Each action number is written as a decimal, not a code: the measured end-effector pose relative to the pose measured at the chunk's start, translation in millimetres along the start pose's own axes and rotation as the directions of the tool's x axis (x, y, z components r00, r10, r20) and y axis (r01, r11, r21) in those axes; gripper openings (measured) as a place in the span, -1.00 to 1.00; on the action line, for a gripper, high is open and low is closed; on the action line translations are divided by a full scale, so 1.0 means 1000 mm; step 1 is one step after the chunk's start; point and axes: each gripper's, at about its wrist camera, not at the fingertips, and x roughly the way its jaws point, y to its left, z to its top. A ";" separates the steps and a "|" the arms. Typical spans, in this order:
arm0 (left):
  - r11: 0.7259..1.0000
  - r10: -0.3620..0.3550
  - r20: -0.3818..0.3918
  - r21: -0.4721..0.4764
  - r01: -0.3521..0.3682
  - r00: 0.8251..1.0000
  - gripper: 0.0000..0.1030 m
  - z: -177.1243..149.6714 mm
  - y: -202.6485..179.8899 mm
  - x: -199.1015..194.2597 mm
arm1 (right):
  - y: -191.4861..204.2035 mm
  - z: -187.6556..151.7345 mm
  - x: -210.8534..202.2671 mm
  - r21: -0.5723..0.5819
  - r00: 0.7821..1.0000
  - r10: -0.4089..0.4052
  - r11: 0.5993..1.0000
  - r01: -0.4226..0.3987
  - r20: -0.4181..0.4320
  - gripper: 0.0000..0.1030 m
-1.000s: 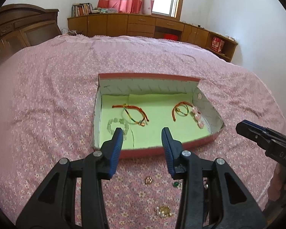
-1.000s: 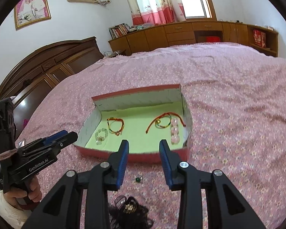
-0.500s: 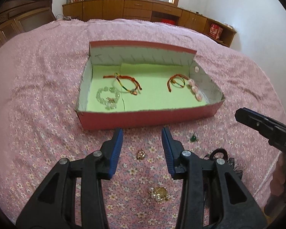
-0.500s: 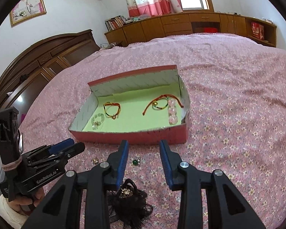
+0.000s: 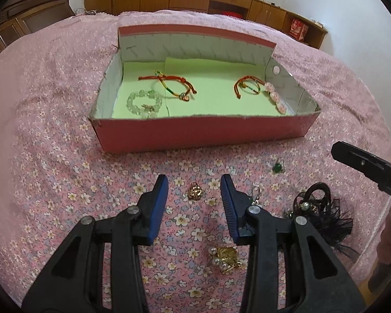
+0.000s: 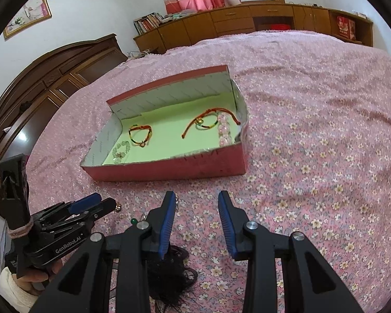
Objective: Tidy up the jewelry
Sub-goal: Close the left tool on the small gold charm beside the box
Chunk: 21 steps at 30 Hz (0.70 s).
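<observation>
**Q:** Jewelry, where is it?

**A:** Some lies in a red box (image 5: 200, 133) with a pale green floor, on a pink flowered bedspread (image 5: 52, 156). Inside are a clear bead bracelet (image 5: 143, 101), two red cord bracelets (image 5: 169, 84) and a pink bead strand (image 5: 275, 97) along the right wall. Loose pieces sit on the bedspread in front of the box: a small gold charm (image 5: 195, 191), a green stone piece (image 5: 277, 167), a gold and pearl brooch (image 5: 225, 257), a silver earring (image 5: 255, 195) and a black lace hair clip (image 5: 318, 208).

**Q:** What are the tools doing?

**A:** The left gripper (image 5: 194, 186) hangs over the bedspread, jaws partly apart and empty, with the charm lying between its tips. The right gripper (image 6: 196, 200) is also partly apart and empty, over bare cloth near the box's front wall; the hair clip lies under its left arm.

**Q:** How would the charm handle?

**A:** Likely very light, hard and smooth, so it could slip or flick away under a fast squeeze. The soft bedspread may let it sink, and the pads could pinch cloth with it. I would take it across its round body, fingers coming down on either side, rather than by the tiny top loop.
</observation>
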 end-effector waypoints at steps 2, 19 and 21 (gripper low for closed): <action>1.000 0.000 -0.005 0.001 0.000 1.000 -0.37 -0.001 0.000 0.003 | -0.001 -0.001 0.001 0.007 1.000 0.000 1.000 0.000 -0.006 -0.29; 1.000 -0.002 -0.041 -0.012 0.001 0.999 -0.90 -0.009 0.003 0.022 | -0.003 -0.005 0.010 0.019 0.999 0.006 1.000 -0.006 -0.031 -0.29; 1.000 -0.006 -0.036 -0.016 0.006 0.999 -0.91 -0.009 0.005 0.020 | -0.001 -0.005 0.010 0.016 0.999 0.006 1.000 -0.006 -0.031 -0.29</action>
